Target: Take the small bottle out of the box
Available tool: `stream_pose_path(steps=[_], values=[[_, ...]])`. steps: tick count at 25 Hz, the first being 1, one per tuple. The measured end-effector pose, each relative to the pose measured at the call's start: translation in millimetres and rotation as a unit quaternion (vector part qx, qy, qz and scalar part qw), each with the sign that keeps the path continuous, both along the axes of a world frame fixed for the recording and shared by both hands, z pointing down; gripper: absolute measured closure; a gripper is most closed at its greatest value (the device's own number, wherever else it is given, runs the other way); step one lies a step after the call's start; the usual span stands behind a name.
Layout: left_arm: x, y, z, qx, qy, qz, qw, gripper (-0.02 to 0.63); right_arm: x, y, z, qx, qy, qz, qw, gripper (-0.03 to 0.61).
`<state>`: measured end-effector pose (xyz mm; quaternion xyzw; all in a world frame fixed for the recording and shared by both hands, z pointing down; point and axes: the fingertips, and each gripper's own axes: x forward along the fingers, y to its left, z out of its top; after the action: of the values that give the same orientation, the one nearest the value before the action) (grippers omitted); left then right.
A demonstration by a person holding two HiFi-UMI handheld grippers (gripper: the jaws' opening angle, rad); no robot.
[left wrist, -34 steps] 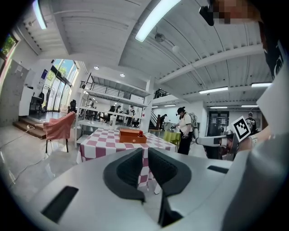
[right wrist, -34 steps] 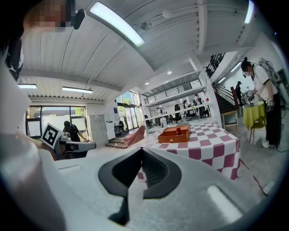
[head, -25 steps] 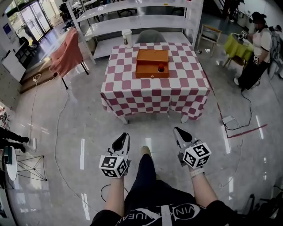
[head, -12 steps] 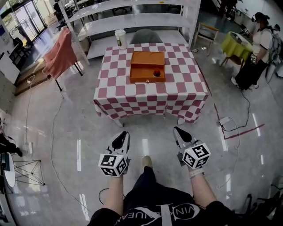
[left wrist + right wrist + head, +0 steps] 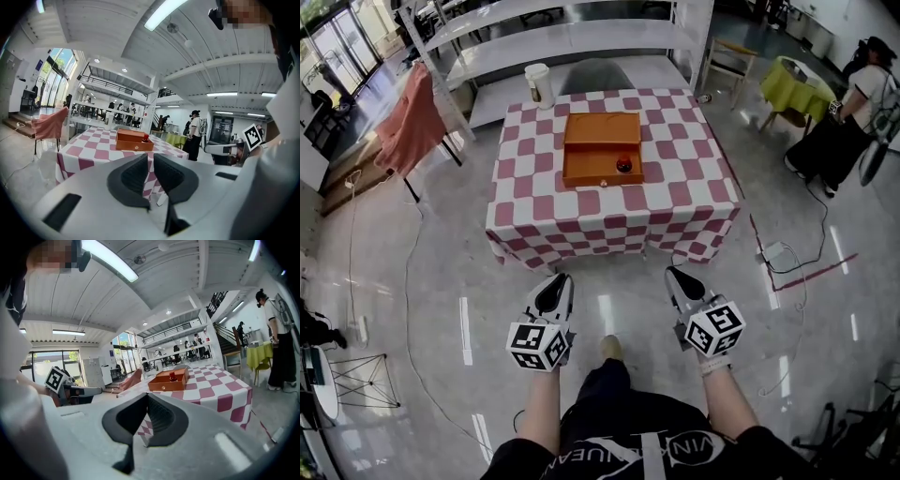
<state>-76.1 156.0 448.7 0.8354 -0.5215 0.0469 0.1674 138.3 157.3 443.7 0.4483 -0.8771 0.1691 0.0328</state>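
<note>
**Short of the box, both jaws empty**

The small bottle (image 5: pixel 623 166) is inside the box (image 5: pixel 591 176), close to the box's near wall and toward its right end. It looks upright from here. The box sits mid-table (image 5: pixel 609 225).

Both grippers hang over the floor, well short of the box on its near side.
- Left gripper (image 5: pixel 148 158): jaws a narrow slit apart, nothing between them.
- Right gripper (image 5: pixel 146 396): jaws together at the tips, empty.

My read on handling:
- The bottle is small and dark red with a darker cap. It's probably rigid and light.
- I can't tell glass from plastic at this range, so I'd treat it as breakable and slippery.
- It's small, so a nudge could tip it.
- The near wall crowds a level approach. I'd come in from above the box with the jaws opened wider than the body.
- I'd pinch the body just under the cap, then lift straight up until it clears the wall.
</note>
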Motion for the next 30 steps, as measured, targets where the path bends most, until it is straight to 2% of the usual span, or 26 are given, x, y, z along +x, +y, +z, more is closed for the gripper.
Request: stream_pose_path(steps=[9, 18, 25, 30], values=[[-1, -52, 4, 0.001, 0.012, 0.017, 0.9998, 0.575, -8, -40, 2, -0.006, 0.011, 0.008, 1.000, 0.572], [-21, -89, 11, 0.000, 0.019, 0.023, 0.9995, 0.574, -24, -77, 2, -0.008, 0.017, 0.021, 1.000, 0.572], [-36, -94, 14, -0.002, 0.026, 0.017, 0.9995, 0.574, -40, -85, 7, -0.020, 0.023, 0.008, 1.000, 0.572], [-48, -92, 31, -0.019, 0.036, 0.001, 0.9992, 0.574, -52, -91, 24, -0.036, 0.016, 0.000, 0.999, 0.572]])
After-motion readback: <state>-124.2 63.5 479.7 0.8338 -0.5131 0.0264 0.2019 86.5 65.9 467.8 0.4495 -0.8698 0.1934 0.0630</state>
